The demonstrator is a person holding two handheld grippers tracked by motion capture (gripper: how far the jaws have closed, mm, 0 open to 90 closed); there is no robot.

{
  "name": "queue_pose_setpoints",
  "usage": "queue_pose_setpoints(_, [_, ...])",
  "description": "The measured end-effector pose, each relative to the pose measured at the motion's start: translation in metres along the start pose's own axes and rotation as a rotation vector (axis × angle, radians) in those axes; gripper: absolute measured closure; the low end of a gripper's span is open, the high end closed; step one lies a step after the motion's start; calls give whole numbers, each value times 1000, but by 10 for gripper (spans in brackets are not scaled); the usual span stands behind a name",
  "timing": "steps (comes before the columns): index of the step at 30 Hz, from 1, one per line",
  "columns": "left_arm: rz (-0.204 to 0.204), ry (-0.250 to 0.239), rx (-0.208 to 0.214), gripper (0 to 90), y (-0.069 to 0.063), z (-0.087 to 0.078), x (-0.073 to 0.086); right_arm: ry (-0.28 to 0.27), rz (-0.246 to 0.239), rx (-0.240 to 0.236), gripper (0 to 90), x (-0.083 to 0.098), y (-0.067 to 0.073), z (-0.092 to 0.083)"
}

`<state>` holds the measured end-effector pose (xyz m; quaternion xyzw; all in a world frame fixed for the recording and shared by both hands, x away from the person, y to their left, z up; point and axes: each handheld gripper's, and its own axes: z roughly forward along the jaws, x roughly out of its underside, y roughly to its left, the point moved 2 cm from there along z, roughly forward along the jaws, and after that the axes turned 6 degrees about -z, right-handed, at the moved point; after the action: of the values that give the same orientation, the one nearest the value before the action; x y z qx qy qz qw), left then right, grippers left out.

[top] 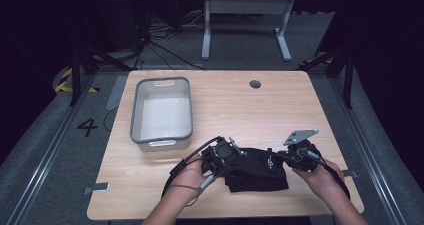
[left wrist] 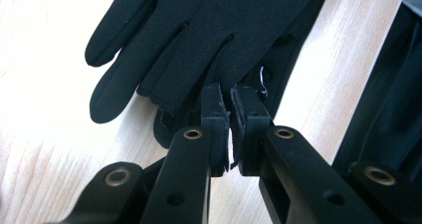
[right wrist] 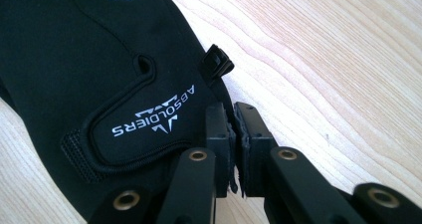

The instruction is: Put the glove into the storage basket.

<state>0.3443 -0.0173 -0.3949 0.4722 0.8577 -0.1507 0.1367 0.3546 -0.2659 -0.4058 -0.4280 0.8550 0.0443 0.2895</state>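
Note:
A pile of black gloves (top: 256,174) lies on the wooden table (top: 240,115) near its front edge. My left gripper (top: 239,154) sits at the pile's left end. In the left gripper view its jaws (left wrist: 230,102) are pressed together on the fabric of a glove (left wrist: 199,30) at the base of its fingers. My right gripper (top: 274,160) is at the pile's right end. Its jaws (right wrist: 233,122) are pinched on the cuff edge of a glove (right wrist: 74,59) printed with white ABSOLDIERS lettering (right wrist: 149,117).
A grey and white plastic bin (top: 135,116) stands on the table's left half, behind my left hand. A round cable hole (top: 255,84) is near the far edge. A white table frame (top: 245,7) stands on the floor beyond.

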Motion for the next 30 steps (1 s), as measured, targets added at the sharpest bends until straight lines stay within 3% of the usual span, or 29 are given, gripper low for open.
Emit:
queue_pose_setpoints(17, [42,95,61,849,-14,6,0,20,-14,-19,862,3,2,7])
queue_pose_setpoints(30, [44,113,92,846,-13,13,-2,35,-3,-20,862,7,1,8])
